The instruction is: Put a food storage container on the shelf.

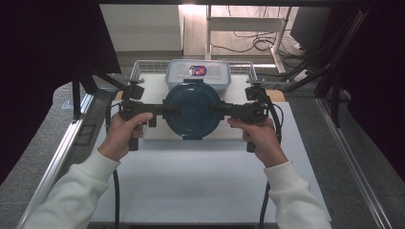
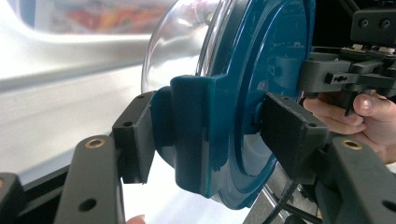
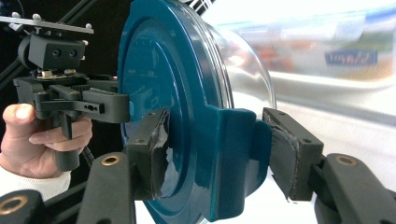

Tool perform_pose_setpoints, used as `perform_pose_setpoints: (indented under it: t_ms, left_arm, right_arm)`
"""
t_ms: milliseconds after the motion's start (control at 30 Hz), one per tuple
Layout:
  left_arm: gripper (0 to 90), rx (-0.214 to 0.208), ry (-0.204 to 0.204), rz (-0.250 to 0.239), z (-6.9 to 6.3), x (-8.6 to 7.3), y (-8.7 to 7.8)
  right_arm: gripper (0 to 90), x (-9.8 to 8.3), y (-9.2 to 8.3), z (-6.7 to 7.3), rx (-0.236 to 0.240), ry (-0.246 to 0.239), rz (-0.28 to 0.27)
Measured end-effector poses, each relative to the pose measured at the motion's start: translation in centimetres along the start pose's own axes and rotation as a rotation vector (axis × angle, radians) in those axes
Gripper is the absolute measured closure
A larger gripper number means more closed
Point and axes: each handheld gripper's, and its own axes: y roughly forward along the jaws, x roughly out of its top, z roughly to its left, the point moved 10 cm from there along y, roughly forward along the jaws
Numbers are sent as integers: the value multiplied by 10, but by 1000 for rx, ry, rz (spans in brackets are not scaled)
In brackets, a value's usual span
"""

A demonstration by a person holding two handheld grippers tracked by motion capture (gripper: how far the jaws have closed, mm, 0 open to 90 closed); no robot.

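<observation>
The left gripper [image 1: 168, 110] and the right gripper [image 1: 217, 109] each clamp a side latch of the round teal-lidded glass container [image 1: 193, 109], holding it between them above the table [image 1: 200, 181]. A rectangular clear lidded container [image 1: 197, 72] sits just beyond it, in a wire basket [image 1: 138, 69] at the far edge.

2 containers [image 1: 193, 109] (1 round), 1 basket [image 1: 137, 69].

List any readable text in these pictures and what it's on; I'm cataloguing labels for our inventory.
No text reads clearly.
Red, white and blue sticker on the lid of the clear container: lettering too small to read.
Blue label band on that container, right gripper view: blurred, unreadable.
Round teal lid: no print visible.
</observation>
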Motion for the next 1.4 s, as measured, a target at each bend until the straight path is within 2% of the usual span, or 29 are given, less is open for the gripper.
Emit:
perform_pose_setpoints:
  t_ms: [333, 600, 800, 967, 1033, 1233, 1400]
  left_arm:
    - [380, -18, -6, -12, -5, 33, -6]
    - [380, -5, 4, -20, -10, 69, -15]
    - [380, -2, 10, -19, -11, 90, -16]
    - [380, 8, 7, -16, -8, 108, -15]
    - [380, 15, 21, -8, -7, 114, -14]
    - [378, 3, -22, 13, 7, 128, -4]
    - [377, -3, -58, 40, 20, 131, 10]
  right_arm:
    - [428, 36, -4, 5, -13, -16, 1]
    - [428, 71, -4, 11, -3, -21, -18]
    - [428, 91, -5, 11, 1, -16, -28]
    - [428, 107, -2, 7, 4, 1, -22]
    - [428, 114, -1, 4, 12, 8, -29]
    - [428, 125, 7, -8, -1, 53, -27]
    - [426, 126, 14, -24, -14, 99, -16]
